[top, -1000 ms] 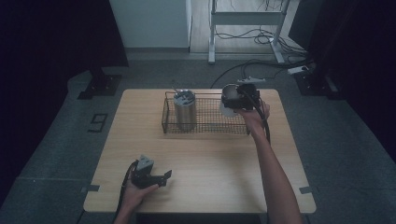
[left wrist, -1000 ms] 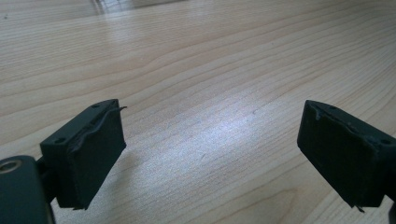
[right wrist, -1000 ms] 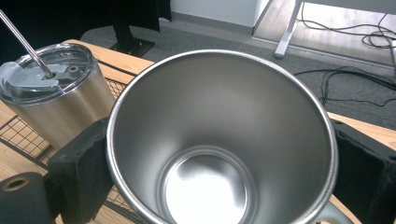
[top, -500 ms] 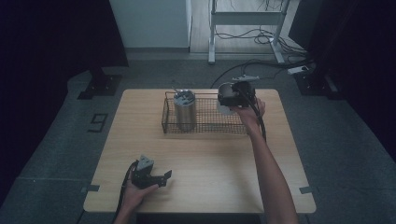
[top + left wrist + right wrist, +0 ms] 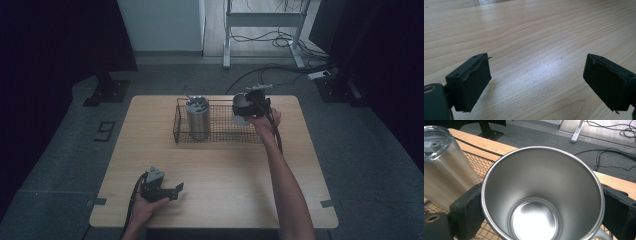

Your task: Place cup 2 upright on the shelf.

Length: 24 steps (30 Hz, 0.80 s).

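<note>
A black wire basket (image 5: 220,134) stands at the back of the wooden table (image 5: 225,170). A lidded steel tumbler (image 5: 197,118) stands upright in the basket's left end; it is also at the left of the right gripper view (image 5: 445,167). My right gripper (image 5: 244,109) hovers over the basket's right end, shut on an open steel cup (image 5: 541,192) whose rim sits between its two black jaws. My left gripper (image 5: 173,190) rests near the table's front left, held by a hand. Its fingers (image 5: 474,82) stand wide apart over bare wood.
The basket's mesh (image 5: 477,161) lies just under the cup. Bare tabletop stretches between the basket and the left gripper. Beyond the table's far edge are dark floor, cables (image 5: 260,75) and a metal stand (image 5: 265,20).
My right gripper has carried the cup a little to the left and slightly down, over the basket's right end. The left gripper has stayed in place.
</note>
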Available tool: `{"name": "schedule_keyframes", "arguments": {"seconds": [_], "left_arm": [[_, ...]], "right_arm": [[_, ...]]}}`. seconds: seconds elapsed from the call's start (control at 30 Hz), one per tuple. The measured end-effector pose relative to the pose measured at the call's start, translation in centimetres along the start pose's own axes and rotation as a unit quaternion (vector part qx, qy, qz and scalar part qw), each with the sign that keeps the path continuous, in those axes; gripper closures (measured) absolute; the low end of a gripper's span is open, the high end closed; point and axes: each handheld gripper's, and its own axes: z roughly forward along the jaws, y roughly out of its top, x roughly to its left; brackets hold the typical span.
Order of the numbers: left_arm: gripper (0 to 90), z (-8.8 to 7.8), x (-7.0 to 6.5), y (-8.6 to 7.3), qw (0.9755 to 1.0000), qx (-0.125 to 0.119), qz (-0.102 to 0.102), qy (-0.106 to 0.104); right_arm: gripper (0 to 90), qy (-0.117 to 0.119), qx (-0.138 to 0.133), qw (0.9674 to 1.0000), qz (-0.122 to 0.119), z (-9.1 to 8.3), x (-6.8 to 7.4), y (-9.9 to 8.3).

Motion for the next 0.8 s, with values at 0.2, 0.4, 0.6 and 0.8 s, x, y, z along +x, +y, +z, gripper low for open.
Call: {"name": "schedule_keyframes", "arguments": {"seconds": [0.2, 0.4, 0.6, 0.8], "left_arm": [[7.4, 0.0, 0.0, 0.0, 1.0, -0.002, 0.0, -0.002], [7.4, 0.0, 0.0, 0.0, 1.0, -0.003, 0.0, -0.003], [7.4, 0.0, 0.1, 0.0, 1.0, -0.002, -0.002, -0.004], [7.4, -0.1, 0.3, -0.1, 1.0, -0.004, -0.003, -0.004]], "right_arm": [[6.8, -0.002, 0.003, 1.0, 0.008, 0.7, -0.5, -0.4], [6.8, -0.003, 0.011, 0.9999, 0.007, 1.3, -0.6, -0.8], [6.8, -0.003, 0.019, 0.9998, 0.007, 2.2, -0.7, -1.2], [6.8, -0.002, 0.029, 0.9996, 0.003, 3.1, -0.6, -1.5]]}}
